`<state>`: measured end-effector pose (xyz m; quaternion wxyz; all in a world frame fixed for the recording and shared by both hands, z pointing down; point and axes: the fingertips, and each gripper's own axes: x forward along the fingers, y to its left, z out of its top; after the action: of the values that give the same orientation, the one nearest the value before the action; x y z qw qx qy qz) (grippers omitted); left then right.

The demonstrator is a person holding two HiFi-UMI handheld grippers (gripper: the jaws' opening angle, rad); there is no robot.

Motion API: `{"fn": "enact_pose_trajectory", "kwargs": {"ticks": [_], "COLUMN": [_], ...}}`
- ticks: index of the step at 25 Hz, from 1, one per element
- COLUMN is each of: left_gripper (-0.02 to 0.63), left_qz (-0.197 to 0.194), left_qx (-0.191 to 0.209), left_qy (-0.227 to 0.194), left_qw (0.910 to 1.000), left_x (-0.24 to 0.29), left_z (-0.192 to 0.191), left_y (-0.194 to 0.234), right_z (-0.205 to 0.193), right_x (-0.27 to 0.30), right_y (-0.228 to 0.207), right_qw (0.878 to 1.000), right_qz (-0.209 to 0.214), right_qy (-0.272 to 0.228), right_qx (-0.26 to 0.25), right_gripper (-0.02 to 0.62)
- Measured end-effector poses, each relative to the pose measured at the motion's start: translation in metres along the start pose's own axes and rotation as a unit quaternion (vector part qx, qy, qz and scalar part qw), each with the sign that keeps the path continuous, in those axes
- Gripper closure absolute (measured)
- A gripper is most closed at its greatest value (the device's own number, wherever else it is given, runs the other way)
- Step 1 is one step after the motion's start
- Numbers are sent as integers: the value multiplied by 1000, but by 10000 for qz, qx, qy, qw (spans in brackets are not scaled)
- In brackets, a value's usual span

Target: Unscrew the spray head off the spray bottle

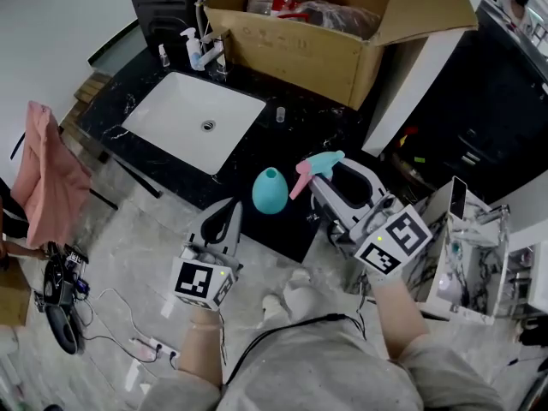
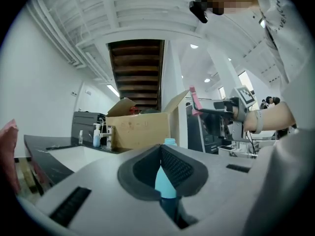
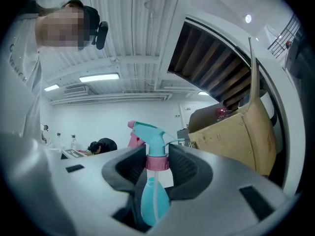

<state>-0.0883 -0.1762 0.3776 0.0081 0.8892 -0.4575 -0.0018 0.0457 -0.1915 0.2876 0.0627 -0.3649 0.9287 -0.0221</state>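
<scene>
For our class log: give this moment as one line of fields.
spray bottle: headless, upright on black counter | spray head: off, held in right gripper | left gripper: shut, empty

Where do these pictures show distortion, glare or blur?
Left gripper view: strong fisheye bend and dark corners; the near grey foreground is soft, and the teal bottle behind it looks sharper. Right gripper view: the same bend; the ceiling lamp glares, and the spray head is sharp. Head view: even light, a bright white sink, mild curving at the edges.

Teal spray bottle [image 1: 270, 190], teal-and-pink spray head [image 1: 320, 166], white sink [image 1: 171, 110], black white-veined counter [image 1: 321, 128].
</scene>
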Motion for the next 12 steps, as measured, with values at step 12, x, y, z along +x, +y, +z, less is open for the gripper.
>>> {"fn": "enact_pose_trajectory", "kwargs": {"ticks": [12], "left_gripper": [600], "left_qz": [870], "left_qx": [-168], "left_qy": [12], "left_qw": [9961], "left_x": [-36], "left_z": [5], "left_y": [-13], "right_z": [-16], "right_x": [-32], "right_y": [11], "right_qw": [9993], "right_qz": [345], "right_qy": [113], "right_qx": [52], "right_gripper": [446]}}
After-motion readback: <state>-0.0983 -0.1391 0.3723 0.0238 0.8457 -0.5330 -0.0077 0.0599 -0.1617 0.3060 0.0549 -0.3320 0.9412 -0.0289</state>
